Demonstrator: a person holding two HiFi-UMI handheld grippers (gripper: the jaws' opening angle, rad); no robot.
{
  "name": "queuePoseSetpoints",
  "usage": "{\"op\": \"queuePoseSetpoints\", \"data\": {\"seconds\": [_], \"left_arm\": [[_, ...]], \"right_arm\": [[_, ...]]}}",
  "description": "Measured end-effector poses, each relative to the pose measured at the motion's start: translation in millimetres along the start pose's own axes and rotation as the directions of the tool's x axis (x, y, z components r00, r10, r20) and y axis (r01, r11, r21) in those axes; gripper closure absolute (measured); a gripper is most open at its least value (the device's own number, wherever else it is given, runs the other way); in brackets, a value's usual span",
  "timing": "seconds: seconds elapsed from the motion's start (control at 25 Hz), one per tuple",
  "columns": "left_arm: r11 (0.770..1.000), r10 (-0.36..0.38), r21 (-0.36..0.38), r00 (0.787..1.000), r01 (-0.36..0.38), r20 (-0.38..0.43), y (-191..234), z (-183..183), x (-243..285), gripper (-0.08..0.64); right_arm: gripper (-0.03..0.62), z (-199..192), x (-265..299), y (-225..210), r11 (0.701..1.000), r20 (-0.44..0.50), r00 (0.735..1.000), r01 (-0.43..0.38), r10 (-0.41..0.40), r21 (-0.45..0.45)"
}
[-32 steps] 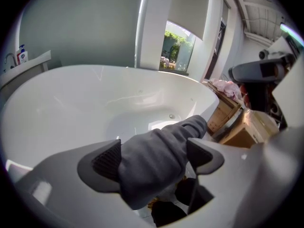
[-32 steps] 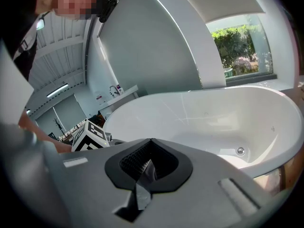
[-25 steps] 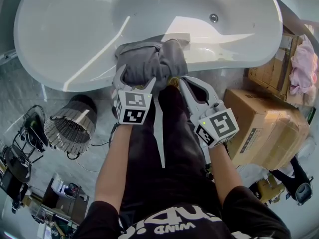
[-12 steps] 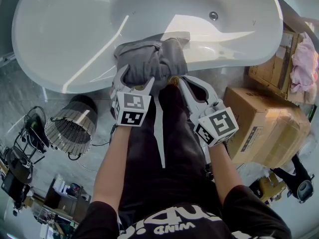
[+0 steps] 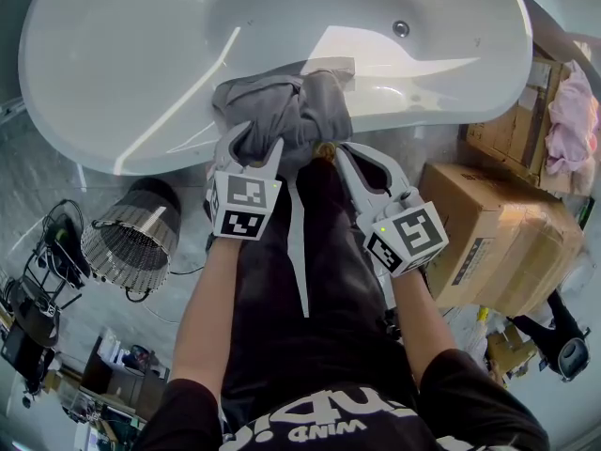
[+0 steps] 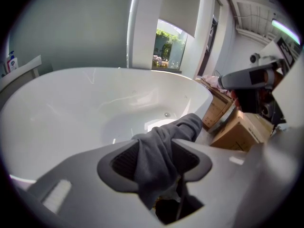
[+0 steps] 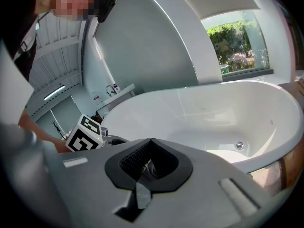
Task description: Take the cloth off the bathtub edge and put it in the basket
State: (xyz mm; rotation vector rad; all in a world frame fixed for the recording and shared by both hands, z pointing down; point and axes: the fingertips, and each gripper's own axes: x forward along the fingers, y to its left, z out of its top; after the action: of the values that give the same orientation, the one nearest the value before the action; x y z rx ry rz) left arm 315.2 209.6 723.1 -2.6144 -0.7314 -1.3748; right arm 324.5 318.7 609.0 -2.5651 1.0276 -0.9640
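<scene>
Your left hand-held gripper has just been closing its jaws, and the grey cloth sits between them, with both ribbed pads pressing on a thick fold. Before you lift, make sure the bite takes that fold deep into the pads and not just a thin outer layer, because a bunched cloth like this probably slips out when its weight comes on. Lift straight up off the bathtub rim first, so the hanging part clears the edge without dragging. Then swing to your left and down to the wire-mesh basket, which stands on the floor near the tub's near edge. Open the jaws only when the cloth hangs over the basket's mouth.

Your right hand-held gripper is closed on nothing, its tips just beside the cloth's right side at the rim. Keep it clear, or use it to catch a trailing end if one snags.

The cloth is soft, plain mid-grey and looks like a sweatshirt-type knit. It is heaped in rounded folds across the middle of the tub's near edge. One part spills towards the basin and another droops over the outer side towards your legs. It looks limp and fairly heavy, so it will likely unfurl as it rises.
</scene>
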Motion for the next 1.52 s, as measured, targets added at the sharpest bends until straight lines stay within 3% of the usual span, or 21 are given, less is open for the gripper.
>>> {"op": "queuePoseSetpoints", "data": {"seconds": [0.24, 0.56, 0.76, 1.2, 1.52], "left_arm": [[1.0, 0.009, 0.002, 0.999, -0.009, 0.041, 0, 4, -4, 0.427], [1.0, -0.005, -0.006, 0.998, 0.005, 0.06, 0, 6, -5, 0.444], [0.999, -0.007, -0.05, 0.997, 0.011, 0.083, -5, 11, -19, 0.449], [0.994, -0.042, -0.094, 0.99, 0.054, 0.133, -27, 57, -89, 0.451], [0.992, -0.074, -0.085, 0.981, 0.091, 0.182, -40, 98, -166, 0.451]], "right_arm": [[0.583, -2, -1, 0, 1.0, -0.001, 1.0, 0.003, -0.003, 0.001], [0.583, -5, -3, -3, 1.0, -0.001, 1.0, 0.012, -0.012, 0.004], [0.583, 5, -8, -4, 1.0, 0.0, 1.0, 0.014, -0.014, -0.008], [0.583, 64, -47, 6, 0.999, 0.044, 0.999, 0.02, -0.018, -0.045], [0.583, 106, -89, 42, 0.995, 0.067, 0.998, 0.013, -0.006, -0.1]]}}
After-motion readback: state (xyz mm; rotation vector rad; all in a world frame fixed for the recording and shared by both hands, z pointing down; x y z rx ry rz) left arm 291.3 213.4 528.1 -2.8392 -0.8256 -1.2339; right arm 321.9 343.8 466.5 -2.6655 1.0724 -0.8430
